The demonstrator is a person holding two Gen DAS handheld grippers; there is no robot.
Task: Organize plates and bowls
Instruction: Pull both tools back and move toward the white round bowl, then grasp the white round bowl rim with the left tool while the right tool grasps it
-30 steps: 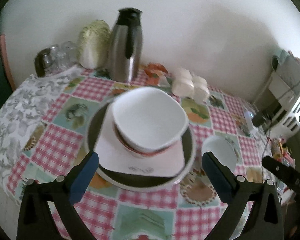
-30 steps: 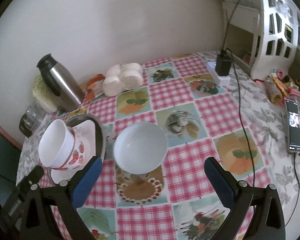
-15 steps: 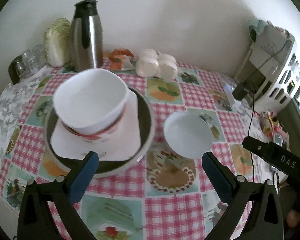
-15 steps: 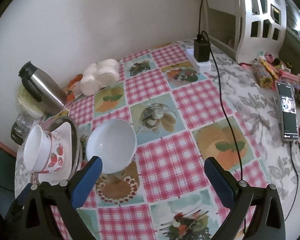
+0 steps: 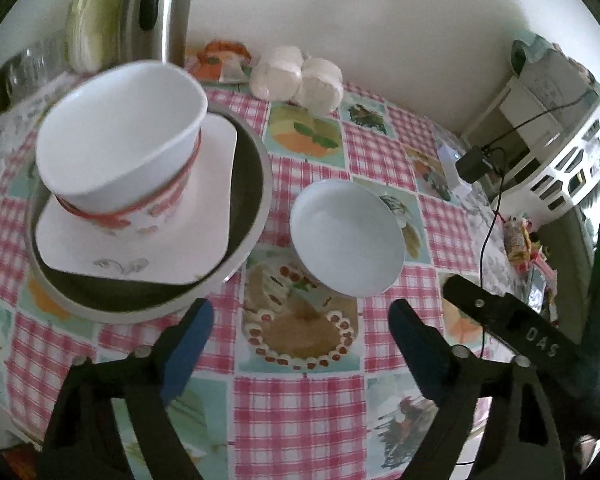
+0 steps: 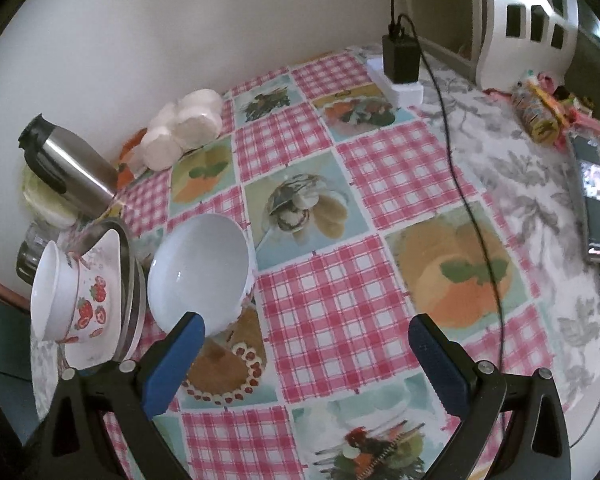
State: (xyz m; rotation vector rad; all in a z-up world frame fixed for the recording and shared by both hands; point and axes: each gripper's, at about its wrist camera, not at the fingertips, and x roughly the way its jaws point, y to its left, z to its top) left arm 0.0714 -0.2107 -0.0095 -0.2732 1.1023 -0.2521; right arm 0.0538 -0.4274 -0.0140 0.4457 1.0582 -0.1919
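Left wrist view: the plain white bowl stood alone on the checked tablecloth, just beyond and slightly right of the left gripper, whose jaws were closing with nothing between them. The right gripper was spread wide and empty; the bowl lay off its left fingertip. Judged nearer in line: the left.

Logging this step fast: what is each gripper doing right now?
Left gripper: jaws closing, nothing between them, holding nothing.
Right gripper: open, empty, beside the plain white round bowl.
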